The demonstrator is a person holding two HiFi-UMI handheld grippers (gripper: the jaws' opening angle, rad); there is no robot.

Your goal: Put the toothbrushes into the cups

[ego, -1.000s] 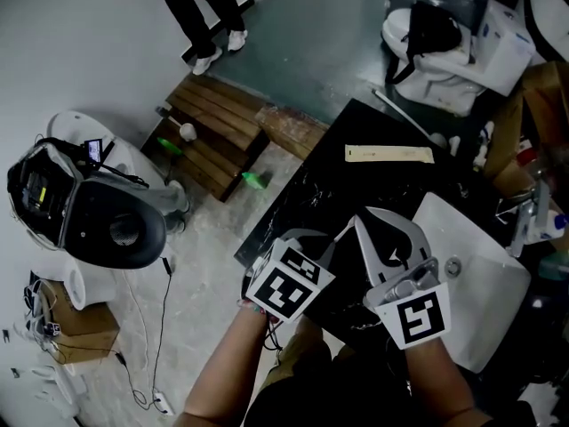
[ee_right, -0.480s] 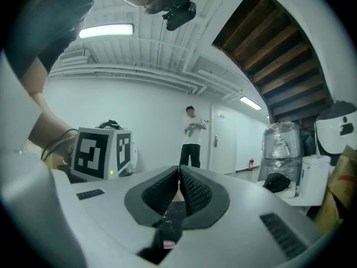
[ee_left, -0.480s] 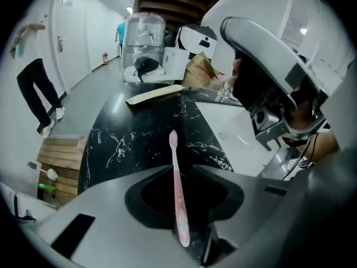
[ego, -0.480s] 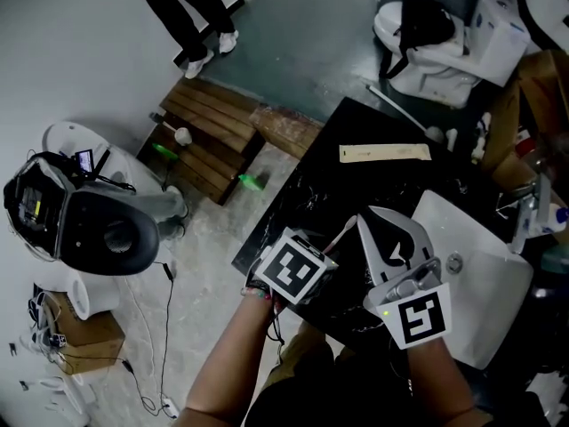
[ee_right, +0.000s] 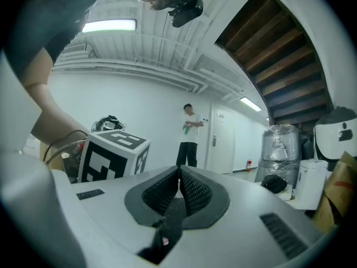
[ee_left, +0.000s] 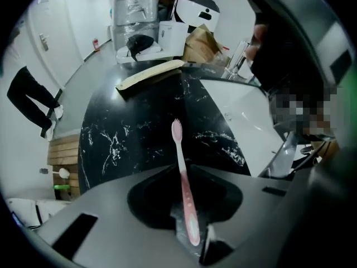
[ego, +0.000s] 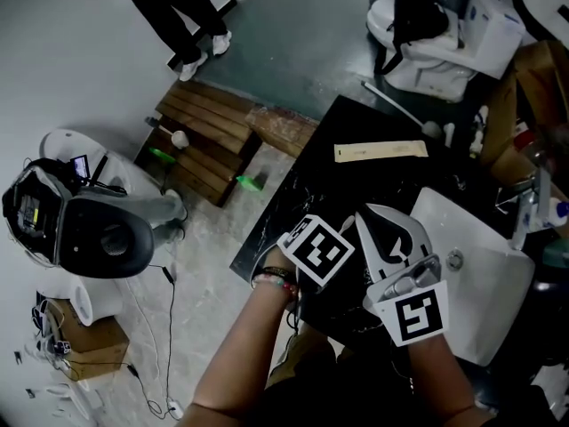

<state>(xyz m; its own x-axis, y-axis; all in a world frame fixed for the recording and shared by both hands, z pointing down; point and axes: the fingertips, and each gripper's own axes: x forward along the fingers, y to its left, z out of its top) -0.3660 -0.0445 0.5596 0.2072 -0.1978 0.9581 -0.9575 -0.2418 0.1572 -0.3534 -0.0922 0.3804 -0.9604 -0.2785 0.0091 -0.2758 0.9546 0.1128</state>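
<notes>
Left gripper view: finds the left gripper [ee_left: 179,168] parted, jaws only just eased inward from their widest, gripping nothing; frames a pink toothbrush [ee_left: 184,183] lengthways in the gap, lying on the black marbled countertop [ee_left: 128,133], bristles at the far end, pads to either side and not pressing on it; reads as the pick-up, hardly begun; to do it well, keep the gap centred over the thick handle rather than the thin neck; sink until the pads flank the handle; close squarely and gently to avoid flicking it sideways; lift straight up before turning toward any cup; shows a white basin [ee_left: 245,110] just beside that stretch of counter, nothing seen inside it, and a flat beige packet [ee_left: 148,76] farther back.

Right gripper view: finds the right gripper [ee_right: 178,169] shut, ribbed pads pressed together with nothing between them, aimed level across the room toward a standing person [ee_right: 191,133]; catches a pinkish speck [ee_right: 163,241] deep in the throat, too small to name.

Head view: looks down on both grippers over the countertop's near edge, the left tipped steeply downward; keeps the toothbrush out of sight under the left marker cube [ego: 317,249]; shows the basin bare but for its drain [ego: 455,259]; offers no cup anywhere, so calls for finding one before carrying.
</notes>
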